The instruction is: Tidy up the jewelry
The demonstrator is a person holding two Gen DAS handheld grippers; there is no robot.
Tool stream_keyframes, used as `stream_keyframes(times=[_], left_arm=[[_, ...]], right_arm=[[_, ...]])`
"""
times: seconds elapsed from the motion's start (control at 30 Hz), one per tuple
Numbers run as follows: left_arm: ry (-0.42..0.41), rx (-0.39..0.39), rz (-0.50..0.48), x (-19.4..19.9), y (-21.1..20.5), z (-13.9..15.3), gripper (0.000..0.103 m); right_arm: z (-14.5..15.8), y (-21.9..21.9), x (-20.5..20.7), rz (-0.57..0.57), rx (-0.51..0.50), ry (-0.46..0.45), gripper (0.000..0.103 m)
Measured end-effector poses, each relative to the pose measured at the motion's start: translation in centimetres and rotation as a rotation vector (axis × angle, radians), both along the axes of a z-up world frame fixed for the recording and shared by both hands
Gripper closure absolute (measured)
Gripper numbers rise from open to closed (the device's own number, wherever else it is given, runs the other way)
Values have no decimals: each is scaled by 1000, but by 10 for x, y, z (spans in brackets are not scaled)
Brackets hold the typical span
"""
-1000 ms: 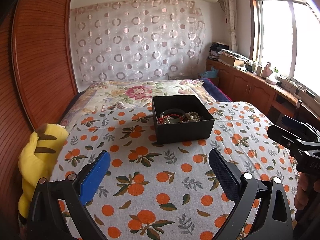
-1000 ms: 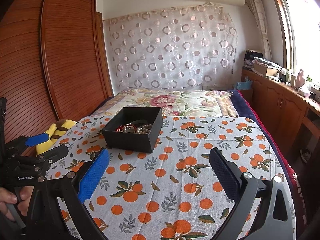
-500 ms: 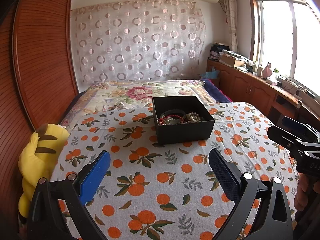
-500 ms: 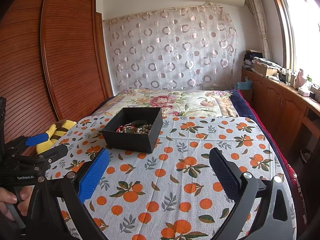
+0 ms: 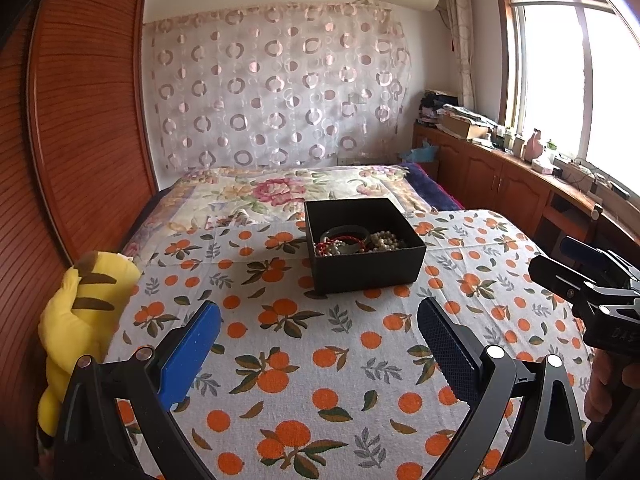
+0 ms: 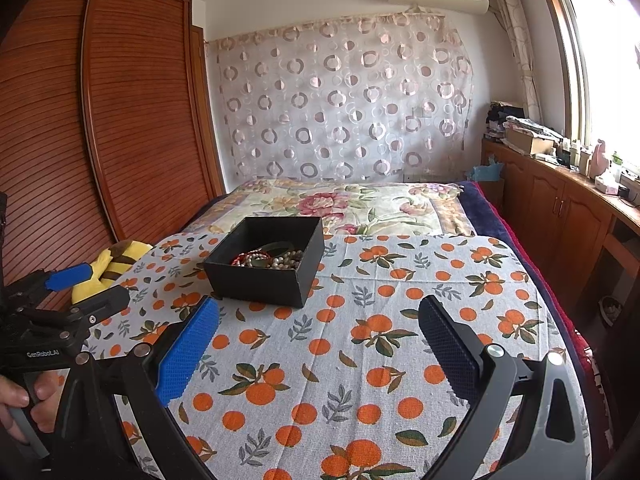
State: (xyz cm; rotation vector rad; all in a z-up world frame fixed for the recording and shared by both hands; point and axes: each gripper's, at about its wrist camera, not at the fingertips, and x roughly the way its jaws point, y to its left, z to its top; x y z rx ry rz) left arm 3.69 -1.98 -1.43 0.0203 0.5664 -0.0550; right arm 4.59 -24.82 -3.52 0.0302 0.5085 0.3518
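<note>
On my left gripper point(image 6: 80, 284), seen from the right wrist camera, I can read "GenRobot.AI" printed on the black body. The right gripper point(image 5: 560, 264) shows lettering in the left wrist view that looks like "DAS", though it is cut off at the edge and I can't be sure. Both sets of fingers stand spread wide with nothing between the blue pads point(image 5: 192, 352), hovering over the orange-print cloth point(image 5: 320, 360) and touching nothing. The black box point(image 5: 364, 268) sits on that cloth ahead of both grippers, well apart from them, open-topped. The jewelry point(image 5: 352, 242) lies inside it: red beads, pale pearl-like strands and a dark bangle. A yellow plush toy point(image 5: 80, 312) lies at the cloth's left edge.
</note>
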Motion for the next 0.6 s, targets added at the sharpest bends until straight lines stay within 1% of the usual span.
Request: stream_keyframes(times=[0.6], left_arm=[[-5,4,4,-6,-4,3,8]], right_arm=[[0,-1,-1,-2,1,-2,3]])
